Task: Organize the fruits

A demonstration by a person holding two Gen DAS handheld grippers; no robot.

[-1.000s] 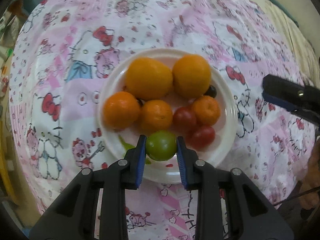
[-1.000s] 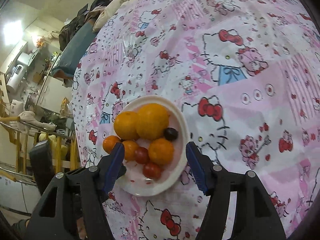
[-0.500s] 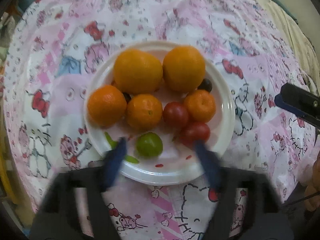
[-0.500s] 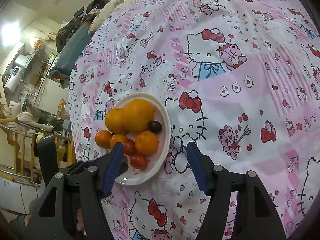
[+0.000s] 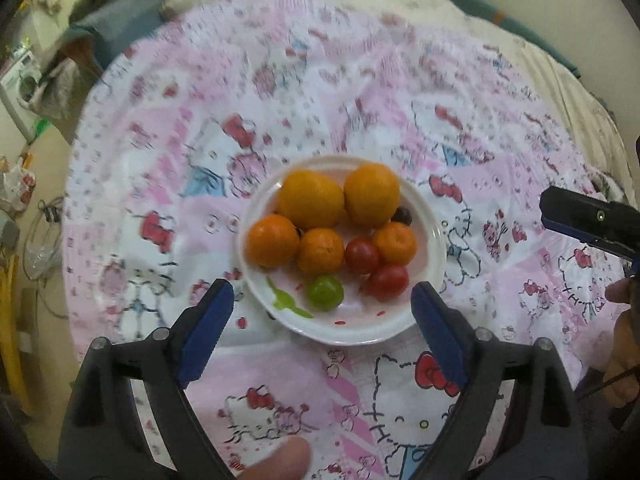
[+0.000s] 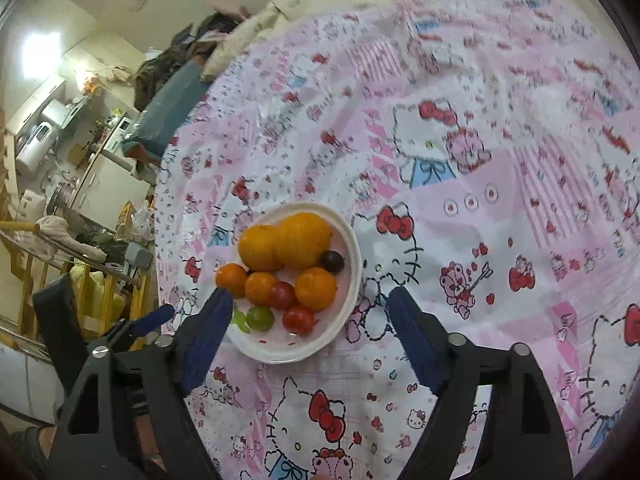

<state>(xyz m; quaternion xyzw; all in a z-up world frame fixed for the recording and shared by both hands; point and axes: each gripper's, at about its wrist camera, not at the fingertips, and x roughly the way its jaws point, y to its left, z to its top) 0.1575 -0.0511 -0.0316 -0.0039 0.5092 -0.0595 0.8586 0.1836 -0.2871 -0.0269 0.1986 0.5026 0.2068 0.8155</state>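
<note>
A white plate (image 5: 430, 240) on the pink cartoon-cat tablecloth holds two large oranges, three small oranges, two red tomatoes (image 5: 362, 255), a dark grape (image 5: 403, 215) and a small green fruit (image 5: 325, 293) near its front rim. My left gripper (image 5: 323, 312) is open and empty, raised just in front of the plate. The plate shows in the right wrist view (image 6: 352, 276) too, with the green fruit (image 6: 260, 318). My right gripper (image 6: 308, 312) is open and empty above the plate's near edge. Its finger (image 5: 580, 216) shows at the right of the left wrist view.
The tablecloth (image 5: 360, 80) covers a round table that drops off at the left. A blue cushion or chair (image 6: 168, 112) and cluttered kitchen furniture stand beyond the table's far left edge. A wooden railing (image 6: 24, 272) is at the left.
My left gripper opened and let go of the green fruit, which now lies on the plate. The gripper then pulled back and up. The right gripper shifted slightly, still open.
</note>
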